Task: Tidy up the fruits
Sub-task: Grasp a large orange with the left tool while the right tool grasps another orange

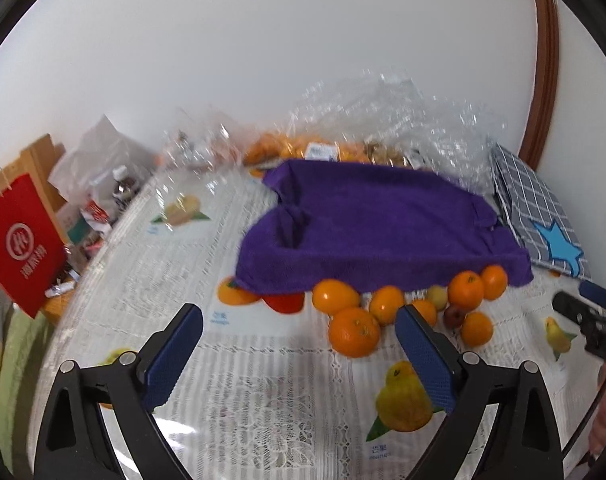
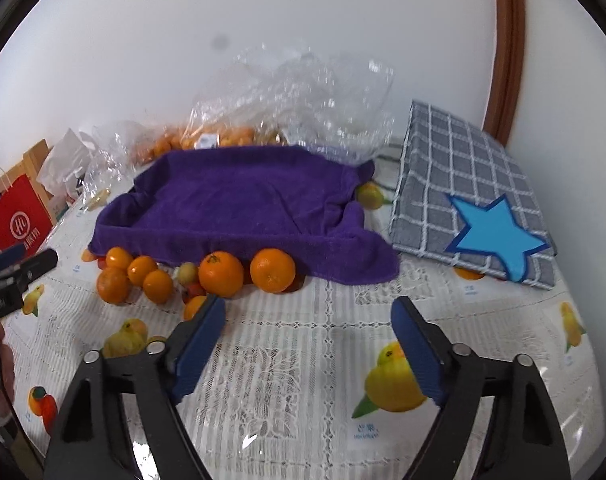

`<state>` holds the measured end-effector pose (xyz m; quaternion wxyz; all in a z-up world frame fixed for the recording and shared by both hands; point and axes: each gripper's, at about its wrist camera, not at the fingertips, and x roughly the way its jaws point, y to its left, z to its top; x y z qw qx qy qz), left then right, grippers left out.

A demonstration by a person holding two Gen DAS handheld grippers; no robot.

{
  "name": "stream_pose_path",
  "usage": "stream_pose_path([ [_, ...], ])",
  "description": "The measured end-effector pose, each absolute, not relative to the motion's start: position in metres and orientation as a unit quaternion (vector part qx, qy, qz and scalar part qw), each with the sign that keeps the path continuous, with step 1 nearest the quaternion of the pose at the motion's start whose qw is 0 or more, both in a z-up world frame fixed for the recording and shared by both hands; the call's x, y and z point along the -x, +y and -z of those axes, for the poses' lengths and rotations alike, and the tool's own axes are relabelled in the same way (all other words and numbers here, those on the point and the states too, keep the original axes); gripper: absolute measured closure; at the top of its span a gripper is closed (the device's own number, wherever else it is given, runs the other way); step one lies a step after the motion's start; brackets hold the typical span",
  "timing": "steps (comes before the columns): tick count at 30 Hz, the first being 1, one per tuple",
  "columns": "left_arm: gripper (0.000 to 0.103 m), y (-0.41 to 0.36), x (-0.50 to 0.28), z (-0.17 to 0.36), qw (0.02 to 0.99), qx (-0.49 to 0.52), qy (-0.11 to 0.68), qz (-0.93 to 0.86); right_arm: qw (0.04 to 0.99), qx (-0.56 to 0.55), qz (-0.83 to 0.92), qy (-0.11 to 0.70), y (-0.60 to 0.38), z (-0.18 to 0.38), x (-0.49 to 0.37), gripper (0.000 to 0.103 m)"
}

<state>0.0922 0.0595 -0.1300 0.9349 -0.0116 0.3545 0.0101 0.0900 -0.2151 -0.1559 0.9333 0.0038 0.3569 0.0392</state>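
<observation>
Oranges (image 1: 354, 332) lie loose in a cluster on the table (image 1: 263, 392), pressed against the near edge of a tray draped with a purple towel (image 1: 383, 216). Among them sit a small pale green fruit (image 1: 437, 297) and a small dark red fruit (image 1: 454, 317), both touching oranges. A red fruit (image 1: 283, 302) lies at the left end of the cluster, partly under the towel's hem. Left gripper (image 1: 299, 338) hovers near the cluster with its fingers spread wide and nothing between them. Right gripper (image 2: 309, 330) is also spread wide and empty, just before the rightmost orange (image 2: 272, 270). Behind the tray, at the far edge, clear plastic bags (image 2: 303, 92) hold more oranges. A grey checked box (image 2: 463, 184) with a blue star stands toward the right edge, and a red paper bag (image 1: 21, 240) stands at the left edge.
</observation>
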Motion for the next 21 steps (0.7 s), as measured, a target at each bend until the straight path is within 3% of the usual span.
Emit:
stream_pose_path([
  [5, 0.02, 0.052, -0.106, 0.157, 0.925, 0.022, 0.38, 0.021, 0.925, -0.013, -0.058, 0.375, -0.219, 0.173, -0.111, 0.038],
  [9, 0.021, 0.048, -0.119, 0.176, 0.915, 0.046, 0.397, 0.05, 0.923, -0.015, -0.068, 0.378, -0.219, 0.184, -0.122, 0.04],
  [12, 0.034, 0.049, -0.125, 0.185, 0.913, 0.061, 0.4, 0.055, 0.926, -0.006, -0.065, 0.373, -0.217, 0.188, -0.126, 0.041],
  [17, 0.035, 0.043, -0.133, 0.192, 0.909, 0.052, 0.409, 0.068, 0.924, 0.011, -0.072, 0.376, -0.213, 0.194, -0.135, 0.042],
  [21, 0.058, 0.048, -0.133, 0.192, 0.905, 0.073, 0.41, 0.092, 0.921, 0.009, -0.086, 0.381, -0.212, 0.198, -0.144, 0.043],
])
